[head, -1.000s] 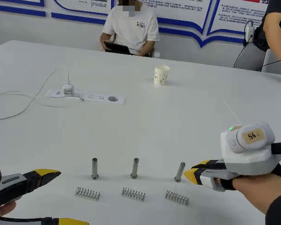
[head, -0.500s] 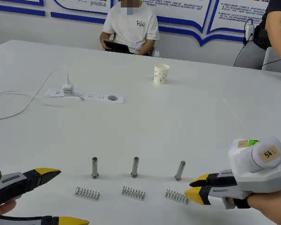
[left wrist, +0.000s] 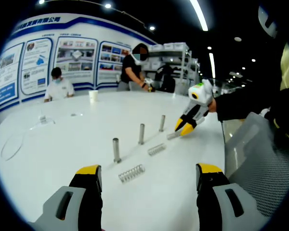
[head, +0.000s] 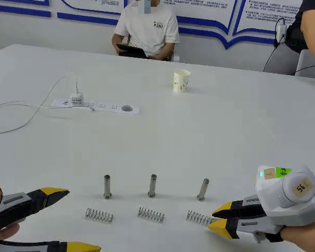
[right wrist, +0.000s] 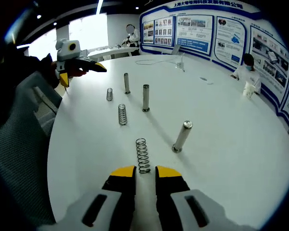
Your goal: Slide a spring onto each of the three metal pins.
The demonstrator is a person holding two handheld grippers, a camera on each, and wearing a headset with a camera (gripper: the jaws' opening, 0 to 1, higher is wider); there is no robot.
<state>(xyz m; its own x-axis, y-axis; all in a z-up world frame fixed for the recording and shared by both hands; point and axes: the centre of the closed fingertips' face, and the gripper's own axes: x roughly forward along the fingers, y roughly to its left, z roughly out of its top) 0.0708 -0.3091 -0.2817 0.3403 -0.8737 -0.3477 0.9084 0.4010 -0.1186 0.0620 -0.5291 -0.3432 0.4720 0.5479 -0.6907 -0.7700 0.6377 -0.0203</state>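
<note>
Fingers [right wrist: 124, 172] on my right gripper [right wrist: 145, 171] slightly apart at end of nearest spring [right wrist: 142, 153], left gripper [left wrist: 149, 169] wide open; spring looks light, squashy, rolly, so pinch mid-coil gently.

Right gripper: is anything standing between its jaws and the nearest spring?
Nothing visible. The right gripper points straight at the spring, whose near end lies just ahead of its slightly open jaws.

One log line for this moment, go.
right gripper: open, tips at rightmost steel coil spring | left gripper: open, empty | three silver metal pins: bare
</note>
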